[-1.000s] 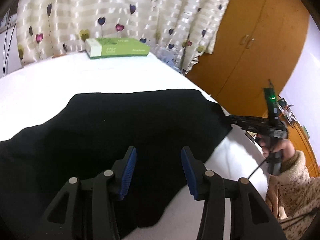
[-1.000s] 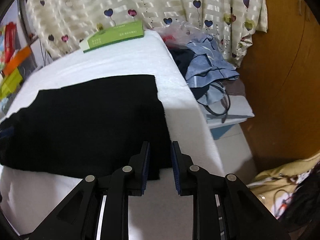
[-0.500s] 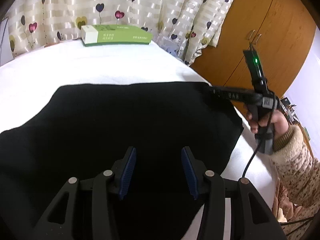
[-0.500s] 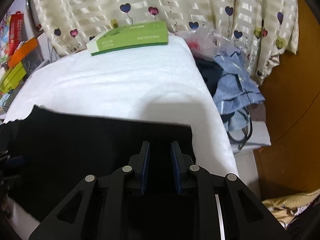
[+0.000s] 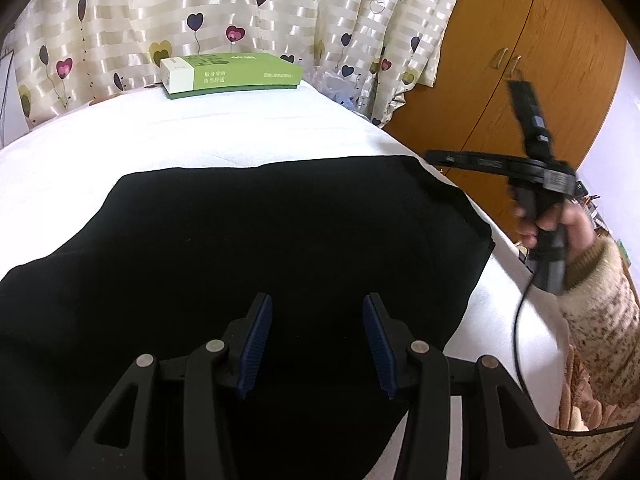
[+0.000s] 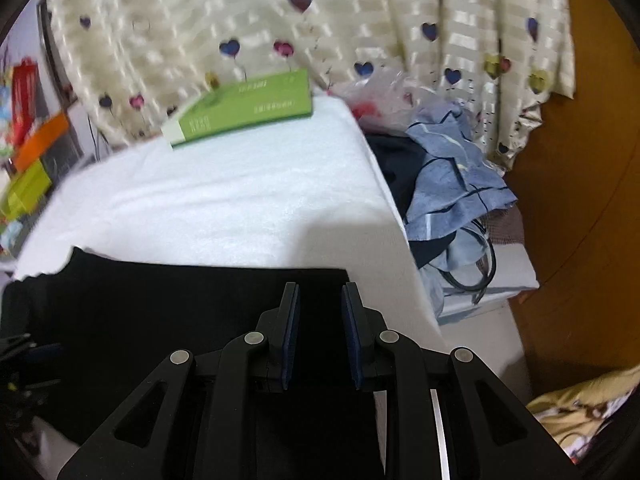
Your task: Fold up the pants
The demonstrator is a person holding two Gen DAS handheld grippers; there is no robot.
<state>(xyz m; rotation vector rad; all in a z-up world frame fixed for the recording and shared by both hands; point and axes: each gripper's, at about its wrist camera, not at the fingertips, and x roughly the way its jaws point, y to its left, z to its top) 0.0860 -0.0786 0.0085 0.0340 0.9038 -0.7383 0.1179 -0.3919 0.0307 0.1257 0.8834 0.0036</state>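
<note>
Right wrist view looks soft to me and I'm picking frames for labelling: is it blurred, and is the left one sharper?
Right wrist view: motion blur smears the curtain and green box, while its own claw stays crisp. Left wrist view: the box and curtain are sharp; only the other hand and its tool are blurred. Both show fisheye bending, and the black pants lack detail.

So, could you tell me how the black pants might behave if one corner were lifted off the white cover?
The black pants lie flat with soft, rounded edges, so they would probably drape limply rather than hold shape. Spread wide over the white cover, a single lifted corner would likely drag the rest along and bunch it.
</note>
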